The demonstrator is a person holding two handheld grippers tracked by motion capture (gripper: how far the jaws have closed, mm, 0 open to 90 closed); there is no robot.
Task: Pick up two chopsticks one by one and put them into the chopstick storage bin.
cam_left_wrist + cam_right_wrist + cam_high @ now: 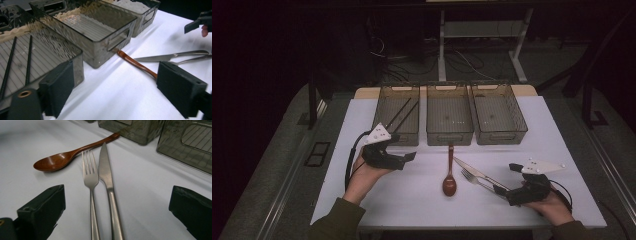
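Fork (90, 176) and knife (106, 173) side by side just right of wooden spoon (449, 181), handles between right gripper (507, 192) wide-open jaws, left gripper (409, 159) wide, empty, left of spoon.

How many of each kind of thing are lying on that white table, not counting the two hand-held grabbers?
Clear smoky bins: 3, left, middle, right
Black chopsticks, in the left bin: 2
Wooden spoon: 1
Metal fork: 1
Metal knife: 1
Total: 8
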